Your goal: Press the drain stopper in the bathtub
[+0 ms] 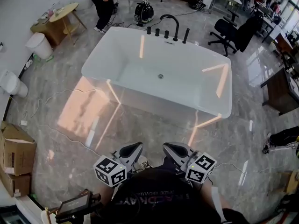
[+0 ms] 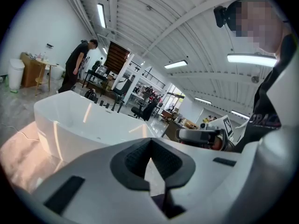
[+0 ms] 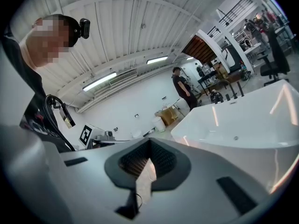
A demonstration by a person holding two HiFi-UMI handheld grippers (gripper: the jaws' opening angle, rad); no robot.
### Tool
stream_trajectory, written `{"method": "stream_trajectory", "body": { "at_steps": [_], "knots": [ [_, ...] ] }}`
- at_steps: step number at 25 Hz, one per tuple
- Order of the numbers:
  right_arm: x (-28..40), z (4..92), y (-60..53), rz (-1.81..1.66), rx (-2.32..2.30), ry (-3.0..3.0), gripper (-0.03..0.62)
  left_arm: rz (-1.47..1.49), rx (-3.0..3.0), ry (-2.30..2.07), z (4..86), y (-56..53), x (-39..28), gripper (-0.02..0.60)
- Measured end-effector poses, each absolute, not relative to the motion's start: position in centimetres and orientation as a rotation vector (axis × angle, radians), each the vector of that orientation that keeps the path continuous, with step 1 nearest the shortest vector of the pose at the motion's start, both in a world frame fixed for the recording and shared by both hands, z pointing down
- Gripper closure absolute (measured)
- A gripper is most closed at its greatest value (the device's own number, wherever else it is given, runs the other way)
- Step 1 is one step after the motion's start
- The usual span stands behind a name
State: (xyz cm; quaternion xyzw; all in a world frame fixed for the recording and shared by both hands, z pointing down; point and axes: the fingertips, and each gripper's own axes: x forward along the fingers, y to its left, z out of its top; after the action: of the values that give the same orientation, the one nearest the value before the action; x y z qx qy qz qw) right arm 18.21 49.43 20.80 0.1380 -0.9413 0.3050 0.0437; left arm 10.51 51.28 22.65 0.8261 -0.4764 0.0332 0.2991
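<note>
A white freestanding bathtub point(image 1: 112, 64) stands on the grey marble floor ahead of me. Its small round drain stopper point(image 1: 160, 76) sits in the middle of the tub bottom, also seen as a dot in the left gripper view point(image 2: 98, 137) and the right gripper view point(image 3: 236, 137). A black faucet point(image 1: 170, 24) rises at the far rim. My left gripper point(image 1: 138, 146) and right gripper point(image 1: 167, 147) are held close to my chest, well short of the tub. Both are shut with nothing between the pads, left gripper point(image 2: 150, 141) and right gripper point(image 3: 150, 141).
A person point(image 1: 100, 3) stands beyond the tub's far left corner by a round table point(image 1: 63, 13) and white bin point(image 1: 39, 45). Cardboard boxes point(image 1: 14, 153) sit at the left, an office chair point(image 1: 231, 31) and dark desk point(image 1: 280, 90) at the right. Thin cables point(image 1: 60, 94) cross the floor.
</note>
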Motion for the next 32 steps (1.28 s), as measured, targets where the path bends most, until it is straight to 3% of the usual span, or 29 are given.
{"method": "stream_trajectory", "body": {
  "at_steps": [32],
  "knots": [
    [19.8,20.0,48.7,0.915,0.515,-2.900,0.579,0.103,2.237,-1.229,22.0,50.6,11.5,0.571]
  ]
}}
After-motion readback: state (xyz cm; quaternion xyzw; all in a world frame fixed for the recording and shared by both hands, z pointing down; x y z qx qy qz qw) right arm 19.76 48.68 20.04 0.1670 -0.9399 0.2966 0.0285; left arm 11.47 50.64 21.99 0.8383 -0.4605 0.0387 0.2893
